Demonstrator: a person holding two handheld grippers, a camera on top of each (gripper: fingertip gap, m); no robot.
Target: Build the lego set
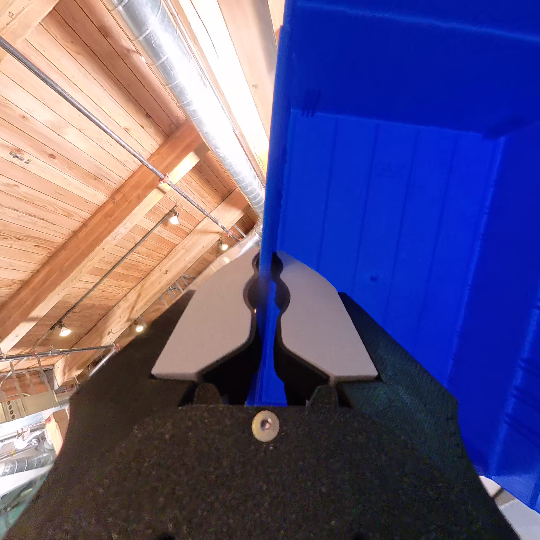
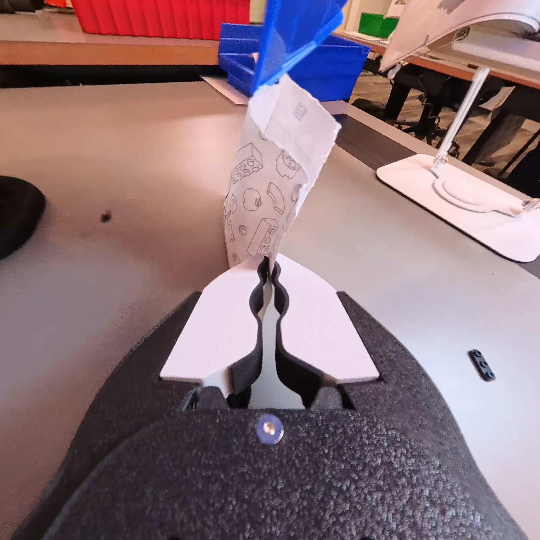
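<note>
My left gripper (image 1: 265, 263) is clamped on the thin side wall of a blue plastic bin (image 1: 409, 204), one pale finger (image 1: 216, 321) outside the wall and the other inside. The bin fills the frame from 12 to 5 o'clock, its ribbed inner wall facing me. From 7 to 12 o'clock I see a wooden plank ceiling (image 1: 73, 175) with beams, a silver duct (image 1: 181, 81) running toward 12, a thin metal pipe (image 1: 87, 108) and small spot lamps (image 1: 65, 331).

My right gripper (image 2: 268, 264) is pinching the lower edge of a white paper bag (image 2: 263, 190) printed with outlines of toy bricks; the torn top curls over at 12 o'clock. Right above it I see a blue bin (image 2: 292, 38), blurred, close to or touching the paper's top; I cannot tell which. The bag stands over a grey table (image 2: 117, 175). At 2 to 3 o'clock sits a white stand base (image 2: 423, 198) with a clear post. At 4 o'clock lies a small black studded plate (image 2: 482, 365). A dark rounded object (image 2: 17, 213) lies at 9 o'clock, more blue bins (image 2: 336, 73) at 12 to 1, and a red container (image 2: 160, 14) at 11.
</note>
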